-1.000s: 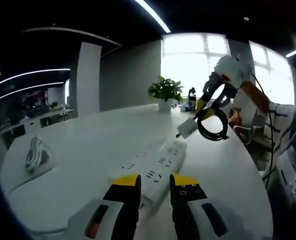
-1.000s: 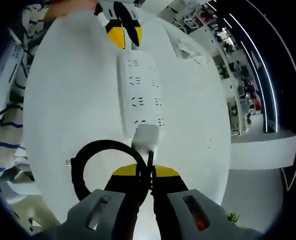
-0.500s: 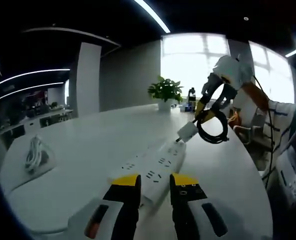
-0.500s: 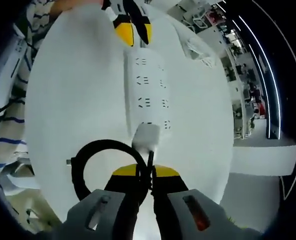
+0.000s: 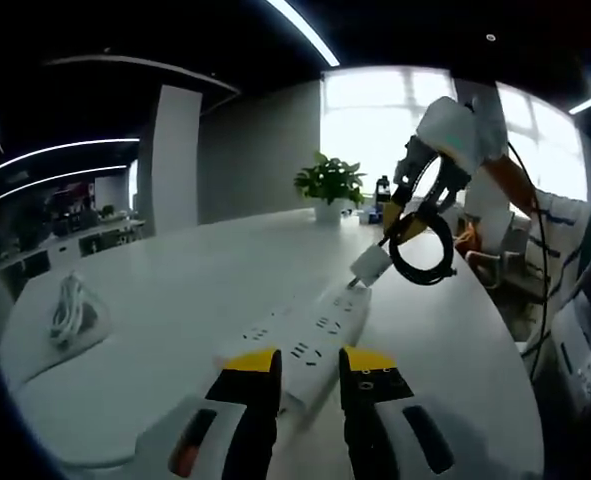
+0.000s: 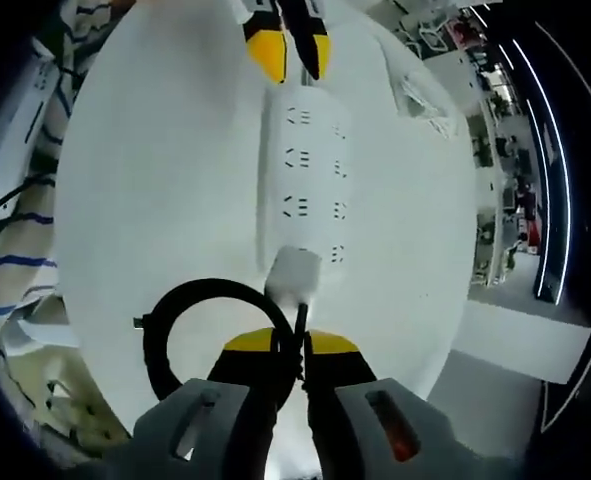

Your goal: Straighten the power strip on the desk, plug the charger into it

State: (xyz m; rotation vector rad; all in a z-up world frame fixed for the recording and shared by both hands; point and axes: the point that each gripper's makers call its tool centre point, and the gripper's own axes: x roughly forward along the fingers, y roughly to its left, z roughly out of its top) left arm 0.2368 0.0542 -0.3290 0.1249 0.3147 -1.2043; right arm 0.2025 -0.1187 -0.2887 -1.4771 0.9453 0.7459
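Observation:
A white power strip (image 5: 310, 330) lies lengthwise on the white desk (image 5: 175, 300), its sockets facing up. My left gripper (image 5: 310, 365) sits at its near end, jaws closed on that end. My right gripper (image 6: 290, 350) is shut on a black cable just behind a white charger (image 6: 295, 272), and the coiled cable (image 6: 175, 320) hangs in a loop to the left. The charger (image 5: 369, 264) hovers tilted over the strip's (image 6: 310, 180) end socket farthest from the left gripper (image 6: 290, 45), its prongs at or just above the socket. The right gripper (image 5: 410, 215) comes in from the upper right.
A bundle of white cable (image 5: 70, 310) lies on the desk's left side. A potted plant (image 5: 330, 185) and a dark bottle (image 5: 383, 190) stand at the far edge. A person's striped sleeve (image 5: 565, 230) is at the right, past the desk edge.
The right gripper has tipped more upright and brought the charger a little down and in toward the strip's end socket. The left gripper and the strip have stayed put.

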